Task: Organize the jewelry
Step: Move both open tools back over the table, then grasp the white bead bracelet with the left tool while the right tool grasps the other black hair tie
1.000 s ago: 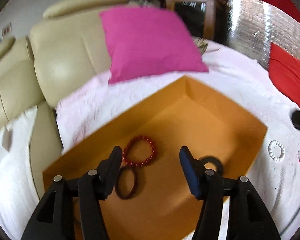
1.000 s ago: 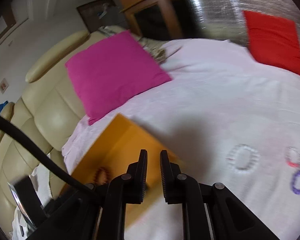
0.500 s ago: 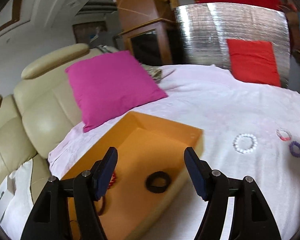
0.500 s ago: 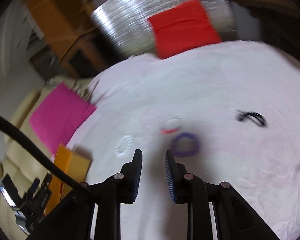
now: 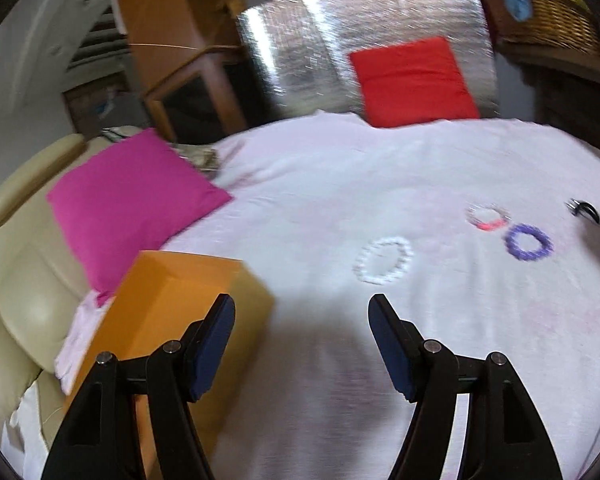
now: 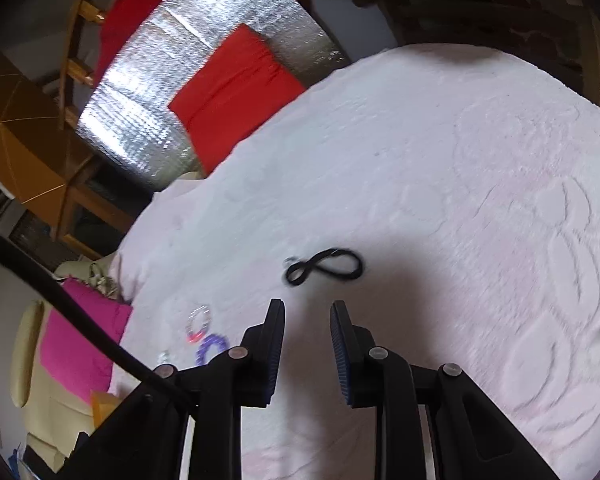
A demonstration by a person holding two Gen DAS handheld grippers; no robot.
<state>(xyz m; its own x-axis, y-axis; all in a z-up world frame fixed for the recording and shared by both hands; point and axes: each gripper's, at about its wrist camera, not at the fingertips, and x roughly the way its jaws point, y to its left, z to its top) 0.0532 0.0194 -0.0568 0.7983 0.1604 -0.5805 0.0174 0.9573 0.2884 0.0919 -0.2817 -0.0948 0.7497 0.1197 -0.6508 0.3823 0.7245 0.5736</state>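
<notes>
Both claws swung off orange box [image 5: 168, 304] | left claw [image 5: 302, 312] spread, right claw [image 6: 307, 312] parted, empty | right view only: whole black cord [image 6: 324, 268]

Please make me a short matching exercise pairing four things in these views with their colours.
Things:
1. cushion leaning on the silver panel
2. pillow beside the sofa
3. box at the cloth's edge
4. cord ahead of the right tongs

Colours:
A. black
B. orange
C. red
D. magenta

Pairs: 1-C, 2-D, 3-B, 4-A
</notes>
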